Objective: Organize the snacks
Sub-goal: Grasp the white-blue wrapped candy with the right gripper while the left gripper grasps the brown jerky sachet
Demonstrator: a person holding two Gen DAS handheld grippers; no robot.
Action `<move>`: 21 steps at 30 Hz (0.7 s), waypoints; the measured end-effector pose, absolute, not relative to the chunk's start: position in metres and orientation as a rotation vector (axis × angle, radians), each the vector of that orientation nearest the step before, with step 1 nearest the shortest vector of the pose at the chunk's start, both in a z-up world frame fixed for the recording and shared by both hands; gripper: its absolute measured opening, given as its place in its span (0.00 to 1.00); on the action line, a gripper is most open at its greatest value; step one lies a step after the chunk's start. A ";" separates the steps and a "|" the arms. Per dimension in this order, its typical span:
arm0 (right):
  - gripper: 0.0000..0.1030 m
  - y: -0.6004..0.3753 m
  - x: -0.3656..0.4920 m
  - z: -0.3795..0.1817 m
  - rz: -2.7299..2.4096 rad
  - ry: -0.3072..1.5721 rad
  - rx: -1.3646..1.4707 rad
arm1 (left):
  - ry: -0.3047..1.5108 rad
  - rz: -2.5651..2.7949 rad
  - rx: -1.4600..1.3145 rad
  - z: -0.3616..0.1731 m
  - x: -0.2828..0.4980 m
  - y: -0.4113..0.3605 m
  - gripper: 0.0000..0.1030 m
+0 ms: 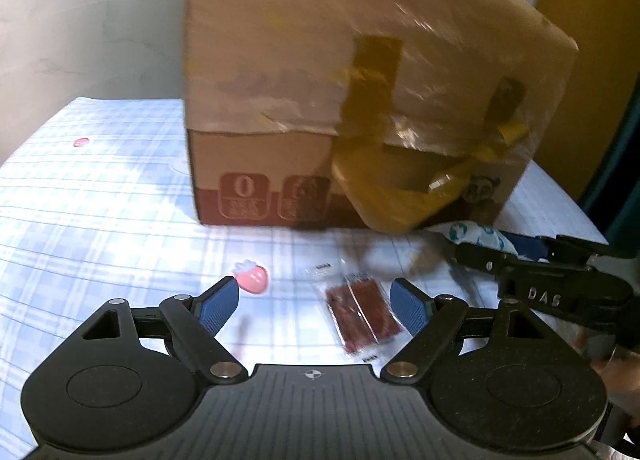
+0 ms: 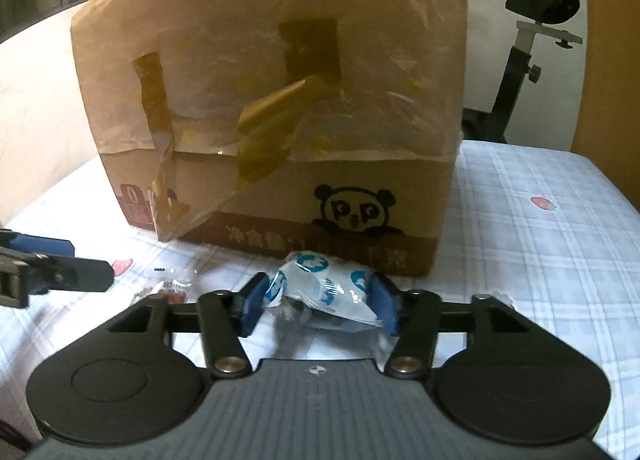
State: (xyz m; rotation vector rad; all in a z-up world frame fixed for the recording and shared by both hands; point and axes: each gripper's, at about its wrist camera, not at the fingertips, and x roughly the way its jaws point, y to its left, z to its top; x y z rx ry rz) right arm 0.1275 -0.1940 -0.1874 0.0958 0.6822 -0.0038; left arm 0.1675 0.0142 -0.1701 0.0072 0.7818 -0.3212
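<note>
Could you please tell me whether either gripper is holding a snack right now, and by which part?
The right gripper has its jaws closed on the white-and-blue snack packet, across its middle. The left gripper holds nothing; its jaws stand open around the red snack packet.

A large brown cardboard box point(image 2: 280, 108) patched with tape carries a black panda-face logo point(image 2: 356, 212) whose eyes read "P" and "P"; beneath it, a dark red band holds pale Chinese characters, blurred but beginning "净含量". On the box's adjoining side, a red square badge point(image 1: 244, 196) shows a "0". Raised letters "DAS" point(image 1: 544, 296) mark the right tool's black arm.
</note>
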 end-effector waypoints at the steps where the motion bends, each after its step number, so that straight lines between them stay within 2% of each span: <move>1: 0.50 -0.195 0.125 -0.188 -0.004 0.678 0.106 | 0.788 -0.326 0.013 -0.172 0.167 0.011 0.82; 21: 0.48 -0.218 0.108 -0.183 -0.014 0.601 0.256 | 0.831 -0.241 0.134 -0.201 0.178 -0.039 0.80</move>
